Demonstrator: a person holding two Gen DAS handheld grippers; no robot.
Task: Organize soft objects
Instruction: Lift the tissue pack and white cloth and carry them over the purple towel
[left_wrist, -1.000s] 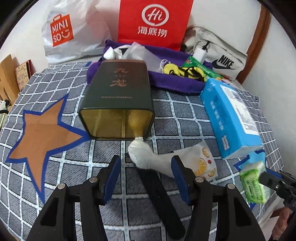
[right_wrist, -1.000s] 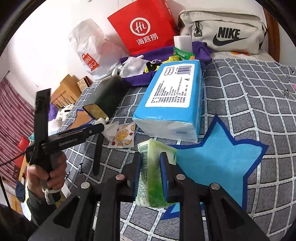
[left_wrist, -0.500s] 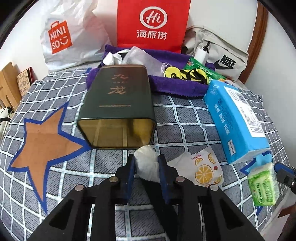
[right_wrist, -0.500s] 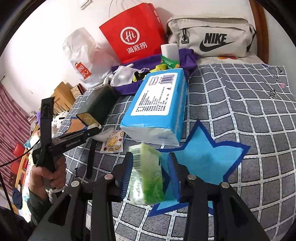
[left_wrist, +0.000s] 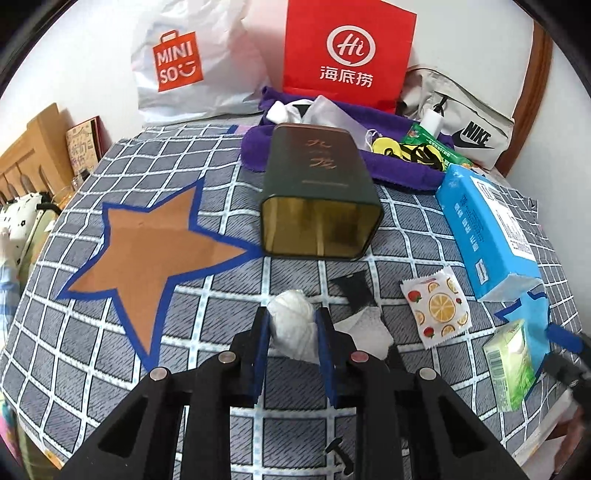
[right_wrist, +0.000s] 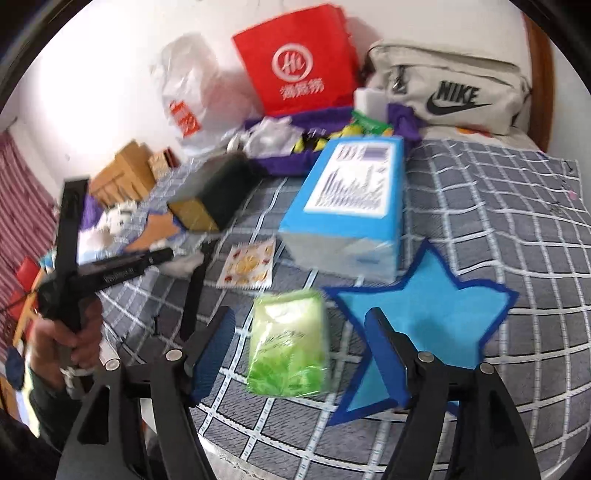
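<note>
Two grippers over the checked cloth (left_wrist: 110, 369). Left gripper (left_wrist: 291, 325): clenched on a white sock (left_wrist: 291, 325), just in front of the dark green tin's (left_wrist: 317, 184) open mouth. Right gripper (right_wrist: 299, 343): jaws have just been opening, released around a green tissue pack (right_wrist: 288, 343) lying free between them, well right of the tin. Beyond it, right of the tin: fruit-print packet (left_wrist: 436, 306), blue tissue block (left_wrist: 484, 229).

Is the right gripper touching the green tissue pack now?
Apart. The right wrist view shows the right gripper with jaws just opened wide; checked cloth is visible between each blue pad and the green tissue pack lying between them.
</note>
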